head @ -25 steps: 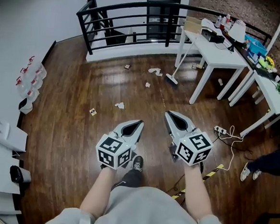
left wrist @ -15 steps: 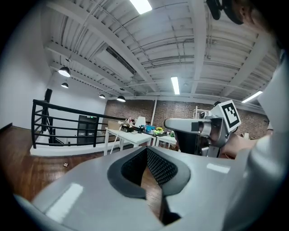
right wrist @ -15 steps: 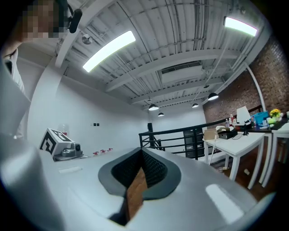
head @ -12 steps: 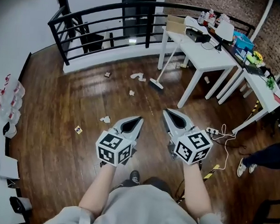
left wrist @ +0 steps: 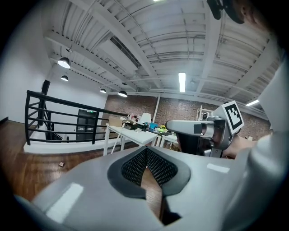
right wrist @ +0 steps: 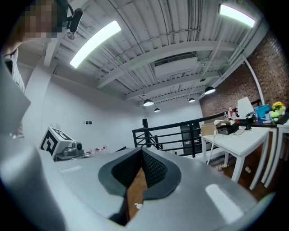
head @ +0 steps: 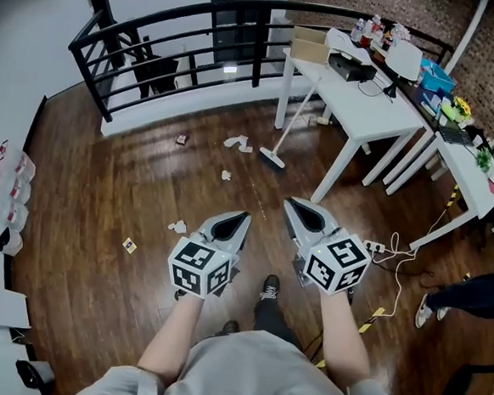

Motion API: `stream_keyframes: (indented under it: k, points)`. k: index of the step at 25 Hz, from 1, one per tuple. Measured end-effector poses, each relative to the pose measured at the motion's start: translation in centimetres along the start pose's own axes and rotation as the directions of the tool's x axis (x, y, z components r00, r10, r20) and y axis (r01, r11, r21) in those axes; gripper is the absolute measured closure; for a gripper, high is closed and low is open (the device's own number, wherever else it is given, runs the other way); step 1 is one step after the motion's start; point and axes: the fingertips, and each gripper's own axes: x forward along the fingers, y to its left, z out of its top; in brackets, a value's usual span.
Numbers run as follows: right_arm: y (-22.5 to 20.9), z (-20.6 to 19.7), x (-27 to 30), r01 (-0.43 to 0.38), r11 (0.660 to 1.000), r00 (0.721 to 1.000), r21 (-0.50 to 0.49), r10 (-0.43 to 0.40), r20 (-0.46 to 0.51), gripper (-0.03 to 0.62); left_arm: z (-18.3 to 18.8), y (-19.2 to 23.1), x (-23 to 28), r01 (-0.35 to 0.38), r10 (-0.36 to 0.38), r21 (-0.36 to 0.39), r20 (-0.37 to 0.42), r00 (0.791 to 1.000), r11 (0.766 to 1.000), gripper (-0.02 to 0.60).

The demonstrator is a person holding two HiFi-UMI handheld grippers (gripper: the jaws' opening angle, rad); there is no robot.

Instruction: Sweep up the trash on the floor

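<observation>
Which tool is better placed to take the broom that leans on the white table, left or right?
Right, probably. The broom stands ahead, its handle slanting rightward to the white table, on the side of the right tool. The left tool is slightly farther. Both are shut and empty.

No legible txt anywhere.

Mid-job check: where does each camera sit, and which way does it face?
Head view: on the person's head, looking steeply down at floor, scraps, broom; shows forearms, left tool, right tool, a shoe.
Left gripper view: on the left tool, about level along its shut jaws toward the table; right tool at right.
Right gripper view: on the right tool, about level along its shut jaws; left tool's cube at left.
Shared: all three show railing and table.
</observation>
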Motion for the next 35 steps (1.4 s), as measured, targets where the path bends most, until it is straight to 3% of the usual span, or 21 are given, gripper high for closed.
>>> stream_keyframes:
  k: [8,17,26,35]
  points:
    - [-13.2,4.5,5.9,-0.032,0.999,0.999,-0.005,0.033,0.033,0.594,4.3,3.5,13.2,-0.031,0.031,0.006,0.0,1.0,1.0,0.577]
    - [-24.7,6.9,11.1,-0.051,0.998,0.998,0.038,0.049,0.04,0.594,8.4,6.5,24.2,-0.058,0.058,0.017,-0.008,0.998,0.998,0.577]
    - [-34.0,7.6,20.0,0.018,1.0,1.0,0.019,-0.018,0.007,0.594,11.1,14.9,34.8,0.004,-0.004,0.001,0.003,1.0,1.0,0.577]
    - [-41.2,12.4,31.7,0.095,0.995,0.995,-0.028,-0.095,-0.007,0.594,15.8,24.8,44.6,0.098,-0.098,-0.019,-0.009,0.995,0.995,0.577]
